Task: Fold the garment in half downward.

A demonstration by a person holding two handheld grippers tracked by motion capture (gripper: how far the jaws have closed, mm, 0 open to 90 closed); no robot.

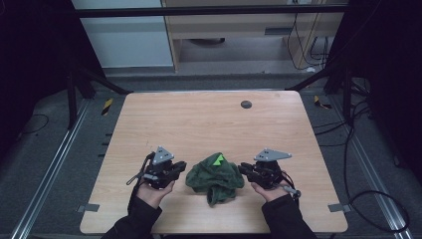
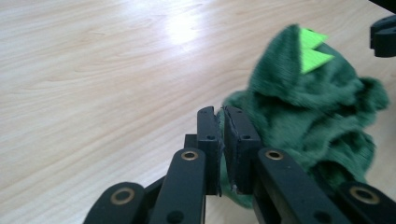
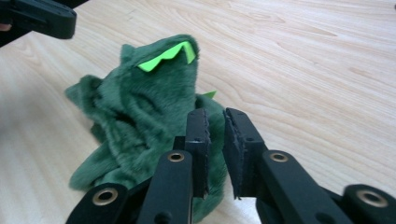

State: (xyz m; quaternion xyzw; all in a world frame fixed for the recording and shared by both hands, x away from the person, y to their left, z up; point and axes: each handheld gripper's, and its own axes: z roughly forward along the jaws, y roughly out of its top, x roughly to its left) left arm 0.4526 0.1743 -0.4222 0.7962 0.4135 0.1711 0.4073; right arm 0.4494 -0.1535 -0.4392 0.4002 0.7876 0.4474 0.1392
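Evidently the job in hand was gripping the green plush garment [image 1: 215, 175], which lay crumpled near the front edge of the desk [image 1: 209, 119], between the two tools. The left tool [image 1: 180, 166] sat just beside the cloth's left side; in the left gripper view its jaws stood nearly together, a sliver of gap, with green fabric right behind them — whether any cloth was pinched I couldn't tell. The right tool [image 1: 243, 168] sat at the cloth's right side, jaws a little apart w/ nothing between them in the right gripper view.

To do this step well, I'd judge: open each tool wider first, come in low along the desk, and bite a firm fold at the garment's outer edge rather than the loose fluff. Bright green spikes [image 2: 314, 48] marked the raised part — useful for orientation.

Desk was pale wood w/ a dark round grommet [image 1: 246, 104] toward the far edge. Beyond: grey floor, black frame bars, cables at right.
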